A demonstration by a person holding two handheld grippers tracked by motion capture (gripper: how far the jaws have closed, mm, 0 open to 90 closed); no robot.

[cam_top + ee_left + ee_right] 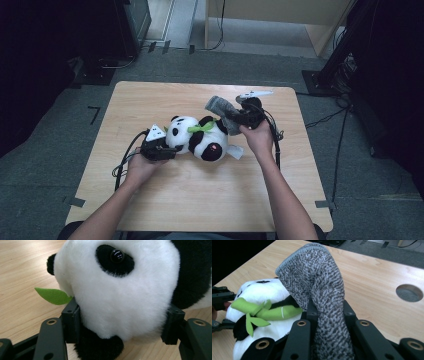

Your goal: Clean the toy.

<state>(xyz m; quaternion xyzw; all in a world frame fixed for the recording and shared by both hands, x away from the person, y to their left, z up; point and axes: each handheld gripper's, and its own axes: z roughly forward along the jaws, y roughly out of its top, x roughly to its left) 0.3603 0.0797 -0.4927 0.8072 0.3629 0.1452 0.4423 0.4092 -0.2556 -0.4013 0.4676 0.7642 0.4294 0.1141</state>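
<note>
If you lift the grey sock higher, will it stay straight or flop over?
Probably flop. The sock is soft knit, and above the right tool pinching it, its top already curls over. It looks light, so it should lift easily. The rough weave seems unlikely to slip out.

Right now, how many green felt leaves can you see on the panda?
3: one by the plush panda's mouth, two on the green bamboo stalk across its chest. Others may be hidden.

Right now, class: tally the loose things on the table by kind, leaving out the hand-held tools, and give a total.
Plush panda: 1
Grey knitted sock: 1
Total: 2
</note>
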